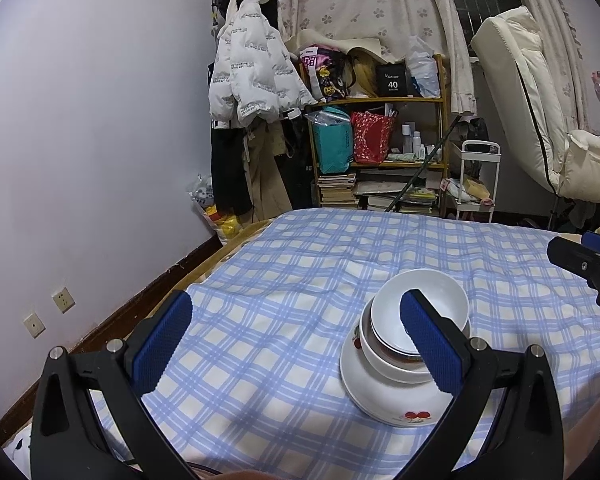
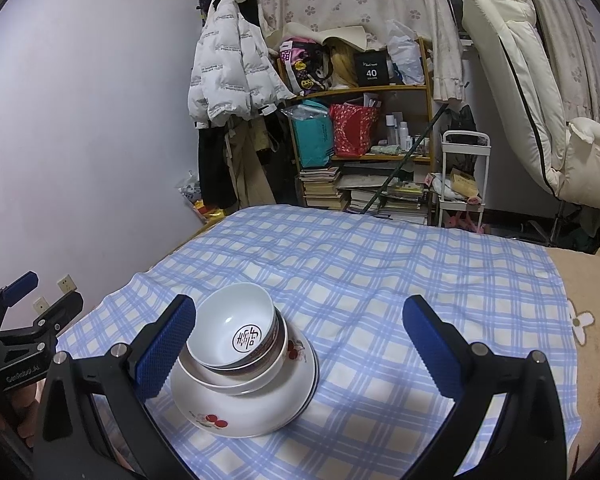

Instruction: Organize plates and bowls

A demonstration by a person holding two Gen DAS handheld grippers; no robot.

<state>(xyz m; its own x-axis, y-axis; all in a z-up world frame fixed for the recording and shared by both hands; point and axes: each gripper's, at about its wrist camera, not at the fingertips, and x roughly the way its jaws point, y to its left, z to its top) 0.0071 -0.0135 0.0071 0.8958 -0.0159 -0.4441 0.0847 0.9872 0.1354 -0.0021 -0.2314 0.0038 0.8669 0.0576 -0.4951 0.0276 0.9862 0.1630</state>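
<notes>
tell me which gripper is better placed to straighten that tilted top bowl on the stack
Left, marginally. The left gripper is open, one pad right at the top bowl. The right gripper is also open with the stack beside its pad.

I count one stack of dishes, standing toward the near edge of the bed's checked sheet. In that stack I make out three bowls: a top bowl with a black round mark inside, a dark-rimmed bowl under it showing only as a thin edge, and a wider white bowl below. Under them I see plates: one cherry-printed plate, and a dark line at its right edge hints at a second beneath, though I cannot tell for sure. I have two grippers: the left gripper and the right gripper.
</notes>
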